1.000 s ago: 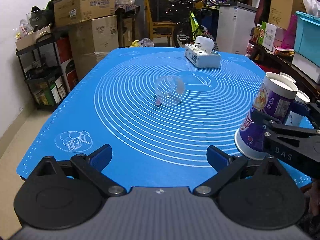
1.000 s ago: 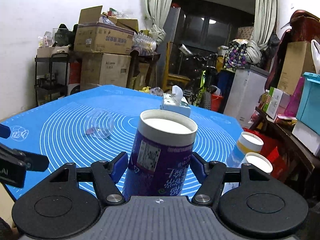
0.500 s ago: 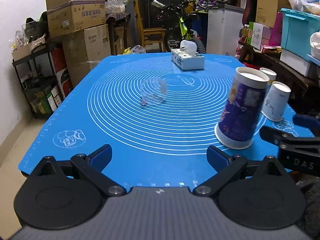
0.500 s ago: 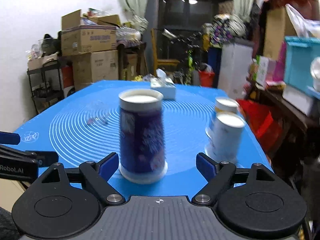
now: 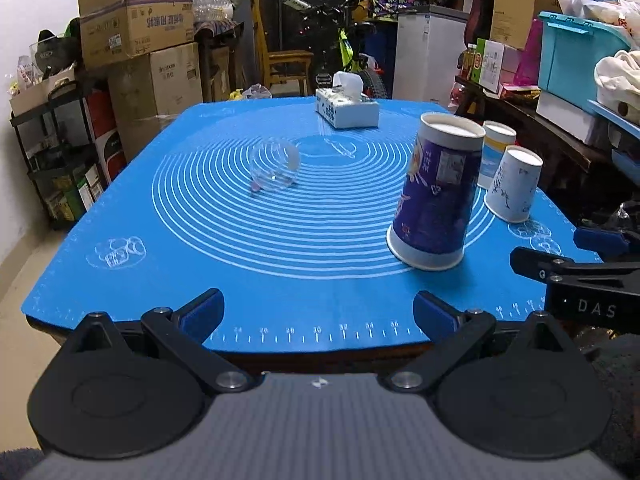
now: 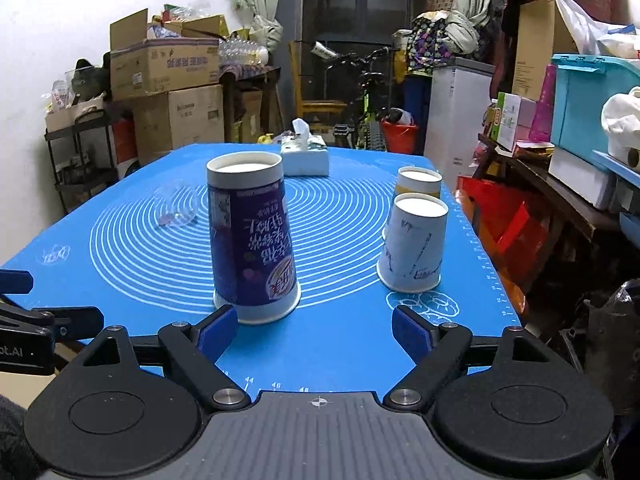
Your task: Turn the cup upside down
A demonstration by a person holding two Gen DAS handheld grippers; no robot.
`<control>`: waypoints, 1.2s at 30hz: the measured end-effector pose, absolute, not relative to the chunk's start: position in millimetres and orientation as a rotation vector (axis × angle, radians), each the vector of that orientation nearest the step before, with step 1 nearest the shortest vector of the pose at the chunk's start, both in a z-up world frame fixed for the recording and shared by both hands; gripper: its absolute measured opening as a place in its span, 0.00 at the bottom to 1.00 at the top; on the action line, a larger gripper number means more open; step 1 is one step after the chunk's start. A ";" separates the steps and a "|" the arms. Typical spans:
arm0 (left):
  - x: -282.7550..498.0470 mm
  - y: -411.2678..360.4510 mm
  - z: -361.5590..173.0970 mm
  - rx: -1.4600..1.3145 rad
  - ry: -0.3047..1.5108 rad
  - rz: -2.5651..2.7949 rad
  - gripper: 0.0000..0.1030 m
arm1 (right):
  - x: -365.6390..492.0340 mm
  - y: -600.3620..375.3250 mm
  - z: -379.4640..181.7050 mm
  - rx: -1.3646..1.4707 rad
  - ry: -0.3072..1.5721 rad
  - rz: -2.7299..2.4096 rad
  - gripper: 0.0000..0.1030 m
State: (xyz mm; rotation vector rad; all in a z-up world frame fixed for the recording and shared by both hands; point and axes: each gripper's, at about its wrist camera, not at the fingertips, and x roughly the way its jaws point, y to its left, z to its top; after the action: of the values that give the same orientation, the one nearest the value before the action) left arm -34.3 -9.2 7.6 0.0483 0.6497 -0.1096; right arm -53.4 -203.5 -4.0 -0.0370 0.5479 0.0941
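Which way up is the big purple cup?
Upside down. The purple cup stands on the blue mat with its wide rim down, closed bottom on top and printed writing inverted.

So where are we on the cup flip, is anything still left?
Done, by the look of it: the purple cup stands mouth-down on the blue mat, wide rim on the mat, closed base up, like the two white cups beside it. In hand: nothing; the right claw is open just short of the cup, the left claw open and empty. Only the clear cup lies on its side.
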 end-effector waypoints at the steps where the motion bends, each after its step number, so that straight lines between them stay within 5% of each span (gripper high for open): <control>1: -35.2 -9.1 6.7 0.049 0.652 -0.108 0.97 | -54.2 -203.2 -4.0 -0.039 0.548 0.097 0.84; 36: -35.7 -12.5 6.6 0.046 0.657 -0.099 0.97 | -51.9 -202.9 -7.8 -0.049 0.573 0.114 0.84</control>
State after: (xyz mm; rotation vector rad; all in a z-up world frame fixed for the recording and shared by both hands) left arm -35.7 -12.5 6.6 0.0459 0.6570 -0.0992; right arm -51.9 -202.9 -7.8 -0.0488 0.5734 0.1138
